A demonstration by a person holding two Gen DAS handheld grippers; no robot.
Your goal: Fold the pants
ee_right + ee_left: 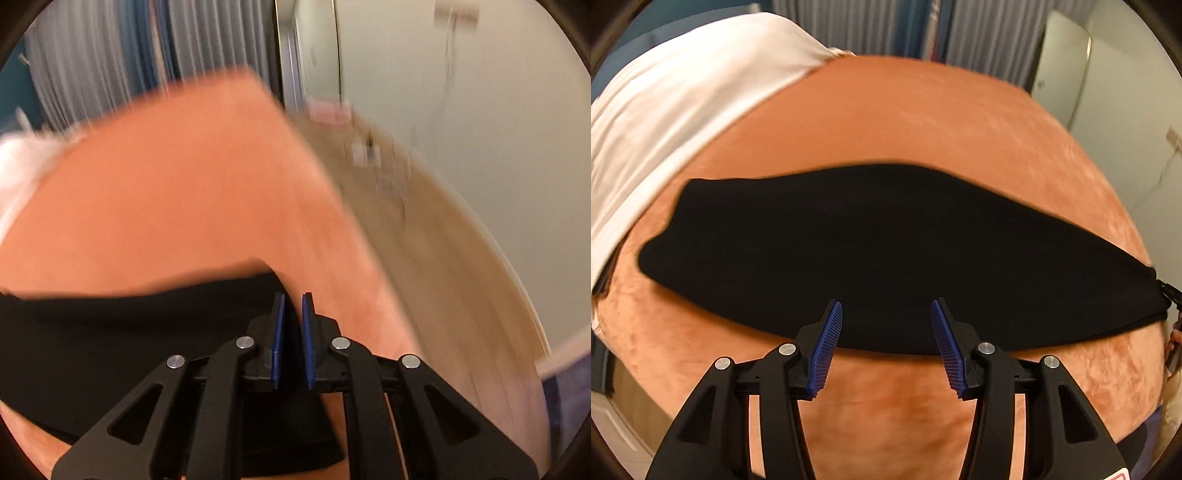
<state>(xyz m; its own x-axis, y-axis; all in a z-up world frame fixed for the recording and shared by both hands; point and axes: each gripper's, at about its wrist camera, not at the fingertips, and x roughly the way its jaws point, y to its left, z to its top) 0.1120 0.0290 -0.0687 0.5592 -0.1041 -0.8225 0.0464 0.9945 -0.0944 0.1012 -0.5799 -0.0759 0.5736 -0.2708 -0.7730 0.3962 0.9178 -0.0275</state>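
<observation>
The black pants lie as one long folded band across the orange bed cover, reaching from left to far right. My left gripper is open and empty, its blue pads over the near edge of the pants at mid-length. My right gripper is shut on the right end of the pants, with black cloth between its blue pads. The right wrist view is blurred by motion. The right gripper's tip shows at the far right edge of the left wrist view.
A white sheet or pillow lies at the back left of the bed. Grey curtains hang behind. The bed's right edge drops to a pale wooden floor and a cream wall.
</observation>
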